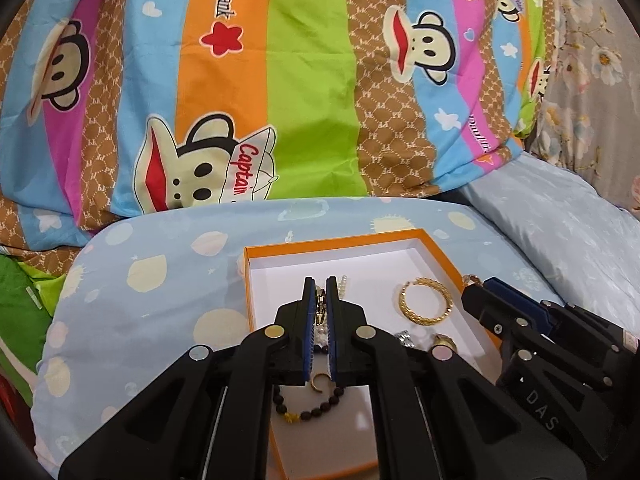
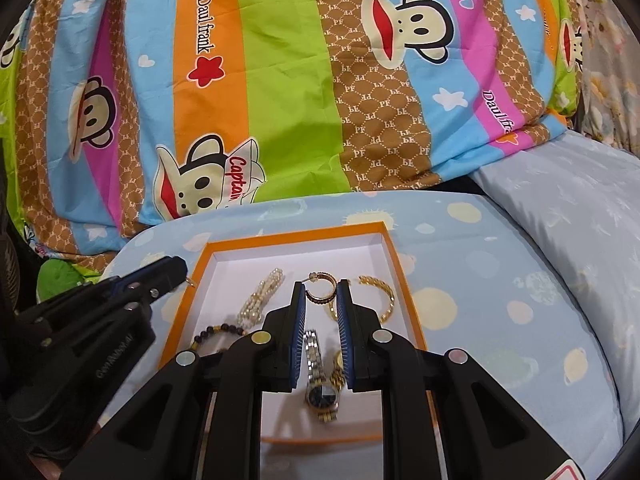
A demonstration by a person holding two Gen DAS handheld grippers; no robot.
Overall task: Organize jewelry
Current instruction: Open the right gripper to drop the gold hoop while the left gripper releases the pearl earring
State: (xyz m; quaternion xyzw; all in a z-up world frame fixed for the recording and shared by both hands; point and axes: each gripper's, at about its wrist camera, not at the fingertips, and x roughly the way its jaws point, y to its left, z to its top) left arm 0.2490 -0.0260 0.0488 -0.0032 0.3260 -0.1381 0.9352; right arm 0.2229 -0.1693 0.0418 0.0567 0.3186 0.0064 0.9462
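Observation:
An orange box (image 1: pixel 256 312) with a white floor lies on a pale blue pillow and holds jewelry. My left gripper (image 1: pixel 320 286) is shut on a gold clasp-like piece (image 1: pixel 320 308) above the box's left part, over a dark bead bracelet (image 1: pixel 316 408) and a pearl strand (image 1: pixel 342 282). A gold braided bangle (image 1: pixel 426 302) lies to its right. In the right wrist view my right gripper (image 2: pixel 322 288) is open over the box (image 2: pixel 188 292), its jaws on either side of a gold hoop earring (image 2: pixel 322 290). A two-tone watch (image 2: pixel 320 380) lies below it.
The pillow (image 2: pixel 500 300) sits on a bed, with a striped cartoon-monkey quilt (image 2: pixel 280 100) bunched right behind it. A second pale blue pillow (image 2: pixel 580 208) lies at the right. In the right wrist view the pearl strand (image 2: pixel 260 296) and bangle (image 2: pixel 380 296) lie in the box.

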